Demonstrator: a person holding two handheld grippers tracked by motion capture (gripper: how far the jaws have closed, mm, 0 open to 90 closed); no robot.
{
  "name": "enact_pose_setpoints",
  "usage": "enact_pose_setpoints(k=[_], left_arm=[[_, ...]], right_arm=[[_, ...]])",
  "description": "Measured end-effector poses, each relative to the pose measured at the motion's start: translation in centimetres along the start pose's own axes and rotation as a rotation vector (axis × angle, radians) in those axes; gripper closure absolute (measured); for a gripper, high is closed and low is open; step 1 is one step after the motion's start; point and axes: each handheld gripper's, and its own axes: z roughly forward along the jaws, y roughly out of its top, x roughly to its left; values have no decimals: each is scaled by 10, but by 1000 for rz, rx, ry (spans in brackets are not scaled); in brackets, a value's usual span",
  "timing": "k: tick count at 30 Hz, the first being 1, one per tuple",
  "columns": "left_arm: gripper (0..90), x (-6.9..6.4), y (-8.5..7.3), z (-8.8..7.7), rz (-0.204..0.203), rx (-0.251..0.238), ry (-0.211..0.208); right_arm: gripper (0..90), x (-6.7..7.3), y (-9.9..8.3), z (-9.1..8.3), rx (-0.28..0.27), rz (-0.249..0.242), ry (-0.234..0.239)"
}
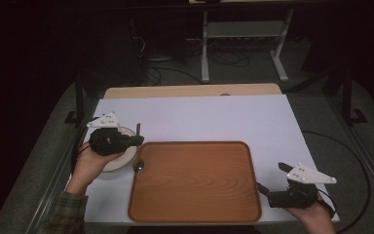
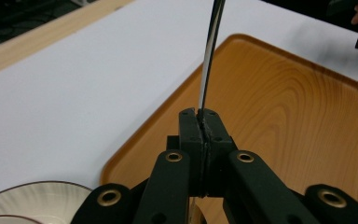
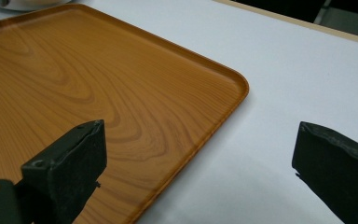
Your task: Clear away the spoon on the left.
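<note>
One slim shiny spoon point(image 2: 209, 60) pinched in left claw point(image 2: 199, 122).

We are seeing a smooth wood-grain tray point(image 1: 195, 183) at six o'clock, a glossy metal spoon point(image 2: 210, 56), a glazed ceramic plate point(image 2: 32, 200), matt white table covering point(image 1: 199, 117), matt black plastic jaws.

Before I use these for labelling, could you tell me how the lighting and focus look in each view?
High view: room dark, white table and tray evenly lit, slightly soft. Left gripper view: the spoon is streaky, tray grain sharper. Right gripper view: the right gripper jaws are blurred close up.
</note>
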Motion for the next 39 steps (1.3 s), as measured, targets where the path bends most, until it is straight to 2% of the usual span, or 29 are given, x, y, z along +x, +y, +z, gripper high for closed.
enact_pose_setpoints(k=[15,23,32,39], left_arm=[[886,-5,-9,31,8,104,-49],[885,-8,-10,45,1,114,-74],[885,-18,-5,62,30,132,-100],[884,-23,-3,79,38,143,-127]], right_arm=[[24,0,0,0,0,-4,2],[24,0,0,1,2,-4,3],[24,0,0,1,0,-4,3],[24,1,0,0,0,-4,4]])
